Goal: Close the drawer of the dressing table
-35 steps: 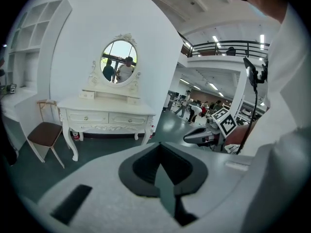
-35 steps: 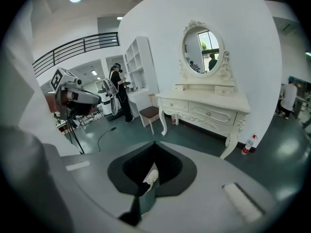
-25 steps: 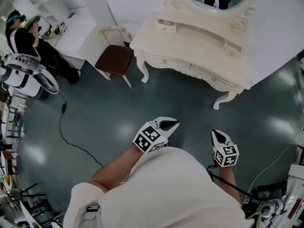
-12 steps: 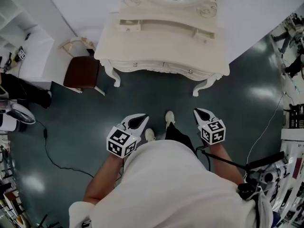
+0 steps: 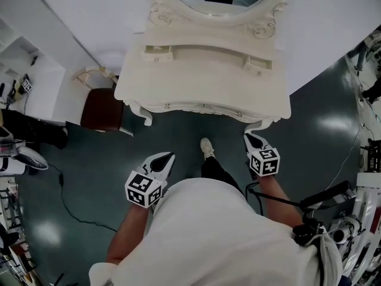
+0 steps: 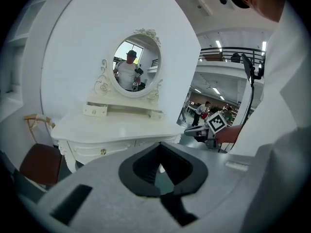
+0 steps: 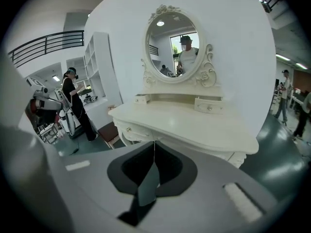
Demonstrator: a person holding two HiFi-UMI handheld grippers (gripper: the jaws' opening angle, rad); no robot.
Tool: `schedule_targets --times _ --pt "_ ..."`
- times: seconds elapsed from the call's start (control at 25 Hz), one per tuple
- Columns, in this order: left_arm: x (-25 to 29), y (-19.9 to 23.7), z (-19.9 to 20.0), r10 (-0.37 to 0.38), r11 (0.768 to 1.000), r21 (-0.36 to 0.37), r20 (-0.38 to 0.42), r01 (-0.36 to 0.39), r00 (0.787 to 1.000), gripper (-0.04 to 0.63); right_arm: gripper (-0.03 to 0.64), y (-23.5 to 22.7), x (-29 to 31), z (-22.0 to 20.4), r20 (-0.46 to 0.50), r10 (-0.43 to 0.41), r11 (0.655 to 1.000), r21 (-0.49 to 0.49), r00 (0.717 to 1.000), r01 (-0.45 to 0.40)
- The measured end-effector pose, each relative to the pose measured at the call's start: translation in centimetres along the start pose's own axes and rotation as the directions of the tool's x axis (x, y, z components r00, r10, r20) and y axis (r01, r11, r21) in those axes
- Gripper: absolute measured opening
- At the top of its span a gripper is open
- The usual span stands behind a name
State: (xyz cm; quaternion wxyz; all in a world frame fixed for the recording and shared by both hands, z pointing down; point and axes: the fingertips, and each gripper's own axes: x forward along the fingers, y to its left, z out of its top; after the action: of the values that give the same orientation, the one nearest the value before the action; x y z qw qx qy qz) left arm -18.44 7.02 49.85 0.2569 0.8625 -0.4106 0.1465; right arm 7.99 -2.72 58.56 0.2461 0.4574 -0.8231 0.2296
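Where it curves, dressing table (image 5: 202, 83) gleams.

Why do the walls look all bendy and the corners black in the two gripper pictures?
Left gripper view: the wide-angle lens curves the wall and darkens the corners. Right gripper view: same curving, bowing the dressing table. Head view: less bent, with bright glare on the floor.
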Motion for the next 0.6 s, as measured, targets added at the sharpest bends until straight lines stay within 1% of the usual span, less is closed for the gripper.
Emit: schedule_targets --times 0.08,0.28,0.44,0.6 --pt "2.1 1.2 2.1 0.018 1.000 0.010 -0.007 -0.018 1.000 0.002 0.022 -2.0 2.1 2.1 0.008 0.004 1.000 0.001 1.000 -0.004" --pt "7.3 3.1 8.0 0.053 0.997 0.048 0.007 -0.053 0.999 0.002 0.029 -7.7 6.8 6.3 0.016 0.001 1.000 0.000 1.000 -0.001" --pt "11.0 4.0 11.5 0.062 0.997 0.041 0.011 -0.063 0.998 0.002 0.037 -12.4 10.1 8.3 0.002 -0.016 1.000 0.011 1.000 0.016" --pt "14.3 4.8 13.5 0.071 0.997 0.042 -0.002 -0.071 0.997 0.002 0.044 -16.3 12.9 9.2 -0.015 -0.027 0.999 0.035 1.000 0.028"
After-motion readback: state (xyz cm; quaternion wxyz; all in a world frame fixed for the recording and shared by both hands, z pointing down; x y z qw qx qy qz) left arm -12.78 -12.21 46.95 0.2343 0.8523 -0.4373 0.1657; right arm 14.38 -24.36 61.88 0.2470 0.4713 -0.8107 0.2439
